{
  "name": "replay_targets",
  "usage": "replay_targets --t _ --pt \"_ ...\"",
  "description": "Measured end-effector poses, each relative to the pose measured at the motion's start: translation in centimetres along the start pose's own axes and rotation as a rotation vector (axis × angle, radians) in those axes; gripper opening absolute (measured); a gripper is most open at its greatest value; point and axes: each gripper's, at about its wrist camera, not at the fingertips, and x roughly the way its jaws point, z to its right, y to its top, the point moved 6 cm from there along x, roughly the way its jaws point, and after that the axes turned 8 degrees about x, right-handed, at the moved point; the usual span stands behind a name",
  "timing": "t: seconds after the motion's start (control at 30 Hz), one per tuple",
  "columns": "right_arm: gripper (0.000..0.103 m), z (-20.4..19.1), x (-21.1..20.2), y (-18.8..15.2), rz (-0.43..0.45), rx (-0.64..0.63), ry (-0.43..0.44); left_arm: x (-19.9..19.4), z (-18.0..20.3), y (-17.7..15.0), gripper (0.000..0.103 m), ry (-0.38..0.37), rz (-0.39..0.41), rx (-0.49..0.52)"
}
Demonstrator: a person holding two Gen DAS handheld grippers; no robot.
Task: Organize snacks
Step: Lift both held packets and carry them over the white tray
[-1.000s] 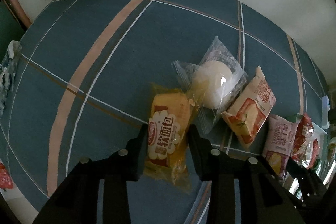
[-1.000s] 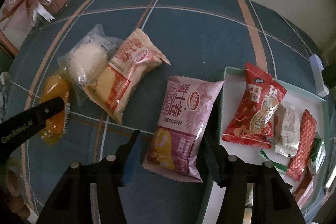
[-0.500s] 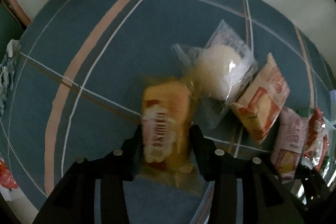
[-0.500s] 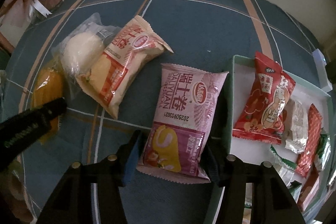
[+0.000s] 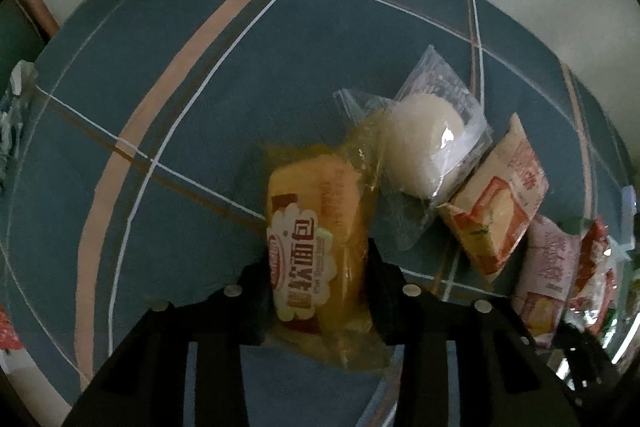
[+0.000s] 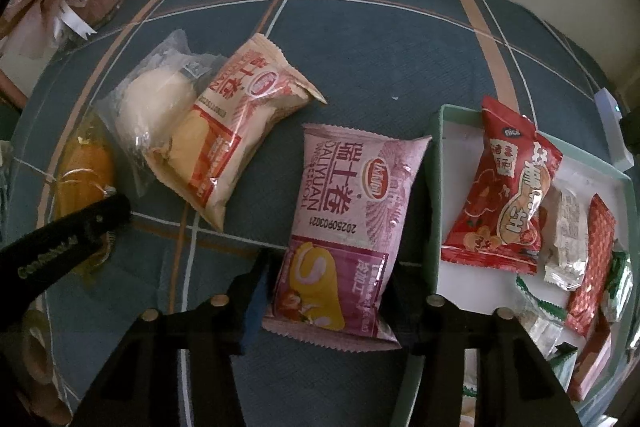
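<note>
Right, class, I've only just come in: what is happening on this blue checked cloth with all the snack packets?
A person is sorting snacks with two handheld grippers. The left gripper has its fingers closed on a yellow bread packet. The right gripper has just been closing on a pink roll-cake packet, fingers now against its sides. Beside it, a tray already holds several small packets. A white bun and an orange cake packet lie on the cloth.

We are seeing the left gripper (image 5: 318, 281) showing as matte black, two broad angular fingers widening toward the camera, each carrying two round silver screw heads. The right gripper (image 6: 326, 297) is looking the same, black with paired silver screws, and a blue pad is showing on the inner face of its left finger (image 6: 256, 301). From the right wrist view, pale lettering, too blurred to read, is running along the left gripper's black side.
</note>
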Motion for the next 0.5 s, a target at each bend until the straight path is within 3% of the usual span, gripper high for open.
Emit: replay_targets --t 0.27,0.5 --pt "0.044 0.6 -1.0 0.6 -0.005 0.011 0.014 -1.6 -1.0 0.4 0.039 -0.078 0.018 -0.06" --pt "0.043 0.4 -4.5 1.9 0.062 0.005 0.04 -5.4 -1.9 1.6 0.039 -0.08 0.104 -0.077"
